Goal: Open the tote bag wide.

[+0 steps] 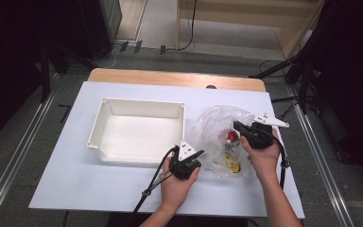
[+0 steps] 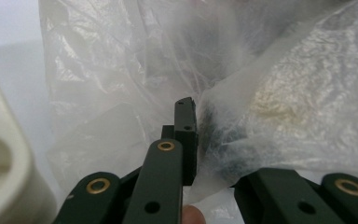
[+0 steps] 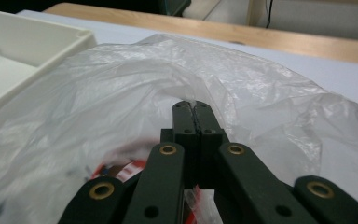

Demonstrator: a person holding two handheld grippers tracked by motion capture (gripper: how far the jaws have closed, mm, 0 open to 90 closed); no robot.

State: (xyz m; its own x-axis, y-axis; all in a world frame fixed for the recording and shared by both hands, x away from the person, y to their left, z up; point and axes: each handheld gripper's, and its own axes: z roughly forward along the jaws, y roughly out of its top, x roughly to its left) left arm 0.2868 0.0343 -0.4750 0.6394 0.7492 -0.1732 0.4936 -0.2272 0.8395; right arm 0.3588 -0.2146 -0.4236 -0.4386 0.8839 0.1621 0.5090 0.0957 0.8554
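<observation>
I can't read any text, label, brand or number from here. The red item [image 1: 230, 137] inside the bag [image 1: 217, 127] carries red and white print, which I also see in the right gripper view, but it is blurred behind the plastic and I can't make out a letter. The tray [image 1: 105, 124], the tabletop [image 1: 75, 179] and both grippers carry no writing I can read.

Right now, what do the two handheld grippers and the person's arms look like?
Both the left gripper and right gripper are black, each topped by a pale three-cornered plate with dots, with a black cable trailing back. Their jaws are flat black bars with brass-ringed pivots. The forearms are bare, no sleeves.
</observation>
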